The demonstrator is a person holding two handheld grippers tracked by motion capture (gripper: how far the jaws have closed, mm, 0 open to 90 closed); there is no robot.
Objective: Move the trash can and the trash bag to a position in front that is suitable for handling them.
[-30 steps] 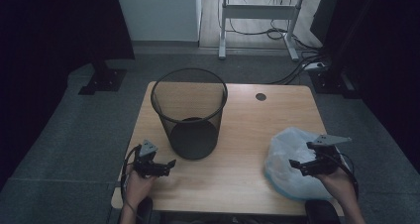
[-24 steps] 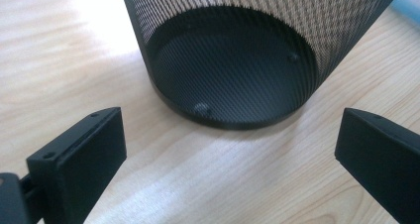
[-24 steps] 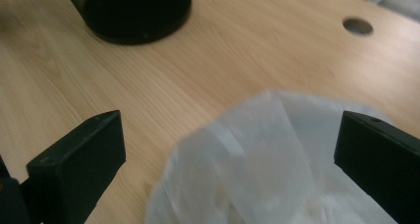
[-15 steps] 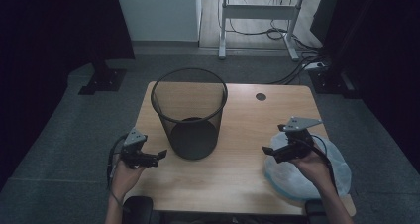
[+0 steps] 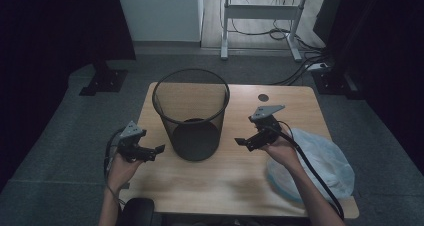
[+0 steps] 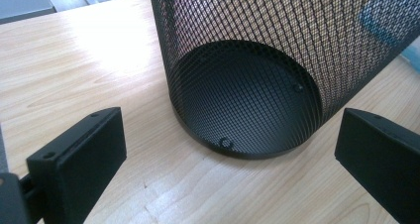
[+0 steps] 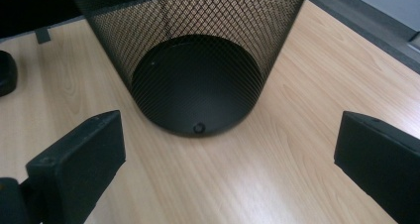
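Low in the high view, the left gripper point(image 5: 159, 148) sits at the lower left and the right gripper point(image 5: 240, 141) is a bit right of the middle. Both point at the bin point(image 5: 190, 115). In each gripper view the two black jaws stand wide apart and hold nothing.

The bin stands in the middle of the frame, on the table point(image 5: 220, 178), between the two grippers. It is an empty black wire bin. I think it is light and stiff, and it may tip or slide if pushed on one side. The thin top rim looks like the best place to grab it, or squeeze the sides from both sides at once.

The blue bag point(image 5: 325, 168) lies soft and crinkly at the lower right.

A second ago the right gripper was over the bag. Now it has left it and is close to the bin. The left gripper has moved in a little too.
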